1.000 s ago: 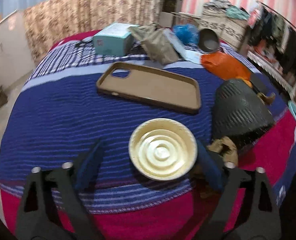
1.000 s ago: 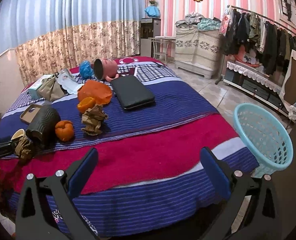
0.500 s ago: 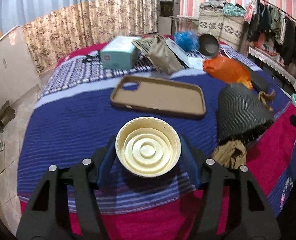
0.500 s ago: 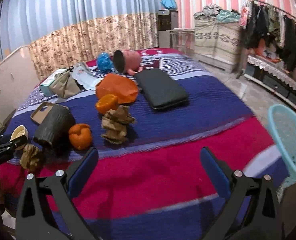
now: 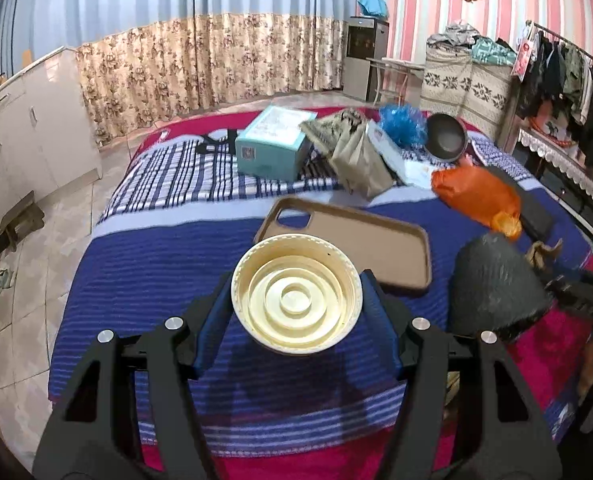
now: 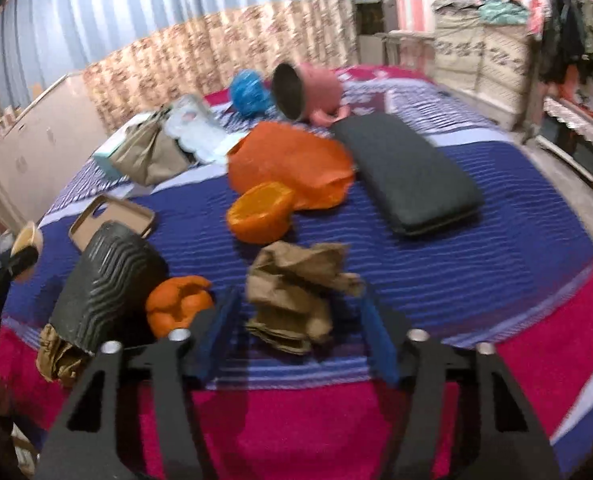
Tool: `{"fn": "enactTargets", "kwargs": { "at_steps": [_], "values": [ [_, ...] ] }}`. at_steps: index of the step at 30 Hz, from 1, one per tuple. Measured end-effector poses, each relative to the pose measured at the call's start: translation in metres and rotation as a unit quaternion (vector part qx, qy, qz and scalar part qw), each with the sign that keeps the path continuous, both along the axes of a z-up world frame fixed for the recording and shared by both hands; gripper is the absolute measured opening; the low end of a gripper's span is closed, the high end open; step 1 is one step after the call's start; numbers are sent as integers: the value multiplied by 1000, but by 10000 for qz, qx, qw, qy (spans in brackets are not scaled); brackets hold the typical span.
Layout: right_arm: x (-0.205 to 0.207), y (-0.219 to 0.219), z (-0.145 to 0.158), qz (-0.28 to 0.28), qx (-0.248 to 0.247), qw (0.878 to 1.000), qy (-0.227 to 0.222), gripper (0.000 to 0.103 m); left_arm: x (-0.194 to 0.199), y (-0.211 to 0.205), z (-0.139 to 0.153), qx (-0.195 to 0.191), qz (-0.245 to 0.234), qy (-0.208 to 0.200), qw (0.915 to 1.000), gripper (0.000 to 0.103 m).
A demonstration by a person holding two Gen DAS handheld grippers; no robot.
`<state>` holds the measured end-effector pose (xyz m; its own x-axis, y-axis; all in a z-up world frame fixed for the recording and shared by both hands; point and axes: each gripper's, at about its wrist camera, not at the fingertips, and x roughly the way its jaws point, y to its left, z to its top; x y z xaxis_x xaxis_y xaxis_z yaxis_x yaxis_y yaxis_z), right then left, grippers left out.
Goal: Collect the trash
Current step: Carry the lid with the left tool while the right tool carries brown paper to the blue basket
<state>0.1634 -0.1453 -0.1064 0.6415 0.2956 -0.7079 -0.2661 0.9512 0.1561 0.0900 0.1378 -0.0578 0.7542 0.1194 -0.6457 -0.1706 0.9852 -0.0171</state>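
My left gripper (image 5: 296, 304) is shut on a cream round lid (image 5: 296, 294) and holds it above the striped bed cover; the lid also shows at the left edge of the right wrist view (image 6: 26, 240). My right gripper (image 6: 298, 328) is open, its blue pads on either side of a crumpled brown paper (image 6: 296, 296) lying on the bed. Orange peels (image 6: 178, 304) (image 6: 260, 212) and an orange plastic bag (image 6: 292, 160) lie near it.
A black ribbed container (image 6: 104, 280) lies on its side at the left, crumpled paper (image 6: 56, 356) at its mouth. A brown phone case (image 5: 348, 236), teal box (image 5: 272, 142), brown bag (image 5: 356, 156), black pad (image 6: 408, 176) and pink pot (image 6: 308, 88) lie on the bed.
My left gripper closed on the cream lid and lifted it off the bed. My right gripper moved forward over the bed to the crumpled brown paper and narrowed somewhat.
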Motion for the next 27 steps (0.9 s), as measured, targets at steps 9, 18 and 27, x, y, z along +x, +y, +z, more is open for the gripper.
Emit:
{"fn": "enactTargets", "kwargs": {
  "at_steps": [9,18,27],
  "values": [
    [-28,-32,36,-91,-94,9971,-749,39,8,-37,41,135,-81,-403,9991,61],
    [-36,-160,94,-1336,-562,9770,-1567,39,23,-135,87,-7,-853,-1005,9913,61],
    [-60,-289,87,-2689,-640,9492,-1501,39,45,-259,77,-146,-1791,-1060,9780,61]
  ]
}}
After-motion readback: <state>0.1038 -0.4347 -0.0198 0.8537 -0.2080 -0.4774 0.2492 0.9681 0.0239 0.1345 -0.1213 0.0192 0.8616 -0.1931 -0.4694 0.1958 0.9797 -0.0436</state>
